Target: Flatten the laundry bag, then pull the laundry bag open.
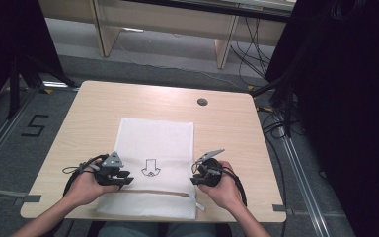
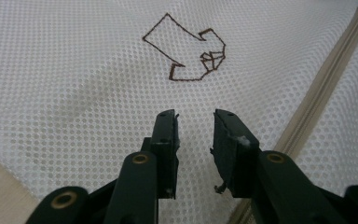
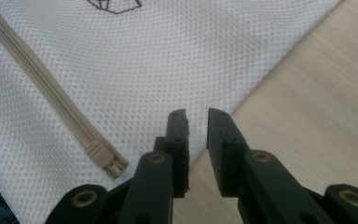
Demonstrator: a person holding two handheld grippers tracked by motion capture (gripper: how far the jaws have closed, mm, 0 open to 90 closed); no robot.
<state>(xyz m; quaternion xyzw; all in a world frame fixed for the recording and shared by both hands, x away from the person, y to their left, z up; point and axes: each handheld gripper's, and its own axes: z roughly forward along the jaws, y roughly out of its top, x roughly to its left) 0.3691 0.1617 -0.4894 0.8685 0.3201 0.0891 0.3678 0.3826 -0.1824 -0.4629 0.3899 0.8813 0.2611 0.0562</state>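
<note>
The mesh bag (image 1: 155, 148) is laid flat, zipper (image 3: 51, 100) closed; left gripper (image 2: 195, 122) and right gripper (image 3: 197, 119) are held apart, nothing clamped.

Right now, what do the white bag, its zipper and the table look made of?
White bag: fine synthetic mesh, matte, judging by its even grid of tiny holes. Zipper: beige woven tape with what looks like a plastic slider. Table: pale wood-grain surface, probably laminate, smooth and low-sheen.

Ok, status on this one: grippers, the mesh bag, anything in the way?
Left gripper open over mesh bag. Right gripper open at bag's edge. Zipper closed. Nothing in the way.
</note>
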